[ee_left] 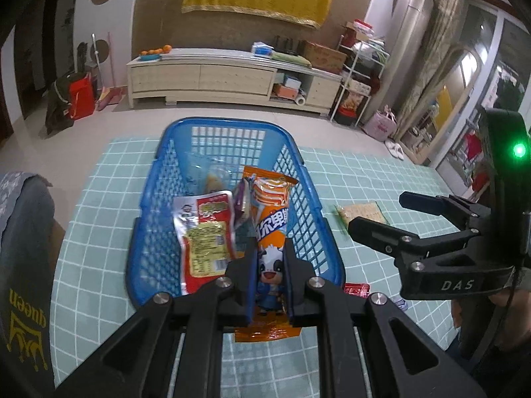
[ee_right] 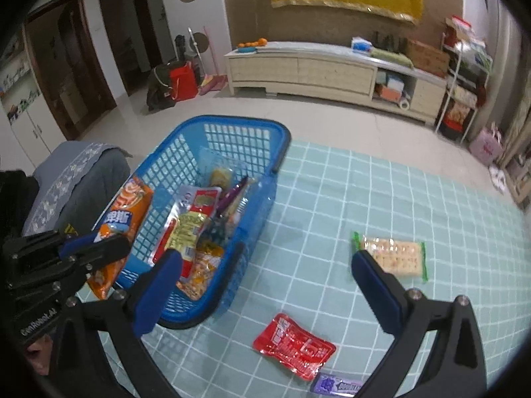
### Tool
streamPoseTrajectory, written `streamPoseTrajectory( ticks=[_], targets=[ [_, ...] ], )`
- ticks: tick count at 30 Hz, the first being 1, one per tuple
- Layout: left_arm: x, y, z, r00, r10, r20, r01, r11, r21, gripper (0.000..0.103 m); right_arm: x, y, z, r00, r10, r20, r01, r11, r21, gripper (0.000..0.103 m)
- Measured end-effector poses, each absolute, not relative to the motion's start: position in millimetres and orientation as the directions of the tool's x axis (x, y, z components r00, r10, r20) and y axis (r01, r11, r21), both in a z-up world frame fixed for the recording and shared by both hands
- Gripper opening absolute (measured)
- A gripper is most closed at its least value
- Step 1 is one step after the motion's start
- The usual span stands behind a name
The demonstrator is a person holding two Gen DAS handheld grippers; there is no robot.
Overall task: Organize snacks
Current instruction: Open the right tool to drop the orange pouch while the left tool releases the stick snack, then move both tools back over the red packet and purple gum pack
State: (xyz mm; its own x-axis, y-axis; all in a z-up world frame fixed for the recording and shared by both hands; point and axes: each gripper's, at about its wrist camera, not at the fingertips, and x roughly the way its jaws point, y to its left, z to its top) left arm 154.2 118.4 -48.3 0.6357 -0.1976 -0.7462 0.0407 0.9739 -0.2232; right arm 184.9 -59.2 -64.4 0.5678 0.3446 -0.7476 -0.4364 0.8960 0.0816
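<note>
Over the teal-checked counter (ee_right: 332, 199), my left gripper (ee_left: 269, 265) pinches the orange cow snack packet (ee_left: 270, 219) above the blue basket (ee_left: 232, 126), so I'd lower it before releasing, while my right gripper (ee_right: 265, 285) is spread wide and empty.

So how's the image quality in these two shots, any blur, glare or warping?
Left wrist: sharp centre, strong fisheye bending at the edges, a green light flaring at right. Right wrist: softer, blue basket slightly smeared, glare on the red packet, dark vignette corners.

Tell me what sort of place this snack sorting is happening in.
Most likely a home living room: a long low media cabinet stands along the far wall, a sofa arm with a lace-trimmed cover sits beside the table, and household clutter fills a wire shelf rack in the corner.
</note>
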Motion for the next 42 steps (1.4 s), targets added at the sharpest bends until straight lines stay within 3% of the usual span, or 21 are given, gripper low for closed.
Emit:
streamPoseTrajectory(
  ticks=[18,20,22,27,42],
  targets=[
    [200.8,105.0,-76.8,0.573,-0.210,-0.792,0.067,0.975,-0.210,0.013,199.0,-109.8,-76.7,0.585,0.332,-0.740,-0.375,0.920,0.116,0.103],
    [200.4,106.1,-78.4,0.570,-0.224,-0.790,0.078,0.972,-0.220,0.019,198.0,-111.4,-75.2,0.584,0.336,-0.739,-0.374,0.919,0.123,0.103],
    [198.2,108.0,-81.4,0.567,-0.214,-0.796,0.066,0.974,-0.215,0.044,196.0,-113.9,-73.5,0.588,0.337,-0.736,-0.369,0.921,0.127,0.103],
    [181.3,106.0,-75.8,0.569,-0.228,-0.790,0.080,0.971,-0.223,0.056,187.2,-117.7,-66.4,0.590,0.338,-0.733,-0.380,0.918,0.116,0.103],
    [129.4,66.8,-37.1,0.620,-0.242,-0.746,0.173,0.970,-0.171,0.066,146.9,-147.8,-47.0,0.600,0.317,-0.735,-0.404,0.912,0.064,0.103]
  ],
)
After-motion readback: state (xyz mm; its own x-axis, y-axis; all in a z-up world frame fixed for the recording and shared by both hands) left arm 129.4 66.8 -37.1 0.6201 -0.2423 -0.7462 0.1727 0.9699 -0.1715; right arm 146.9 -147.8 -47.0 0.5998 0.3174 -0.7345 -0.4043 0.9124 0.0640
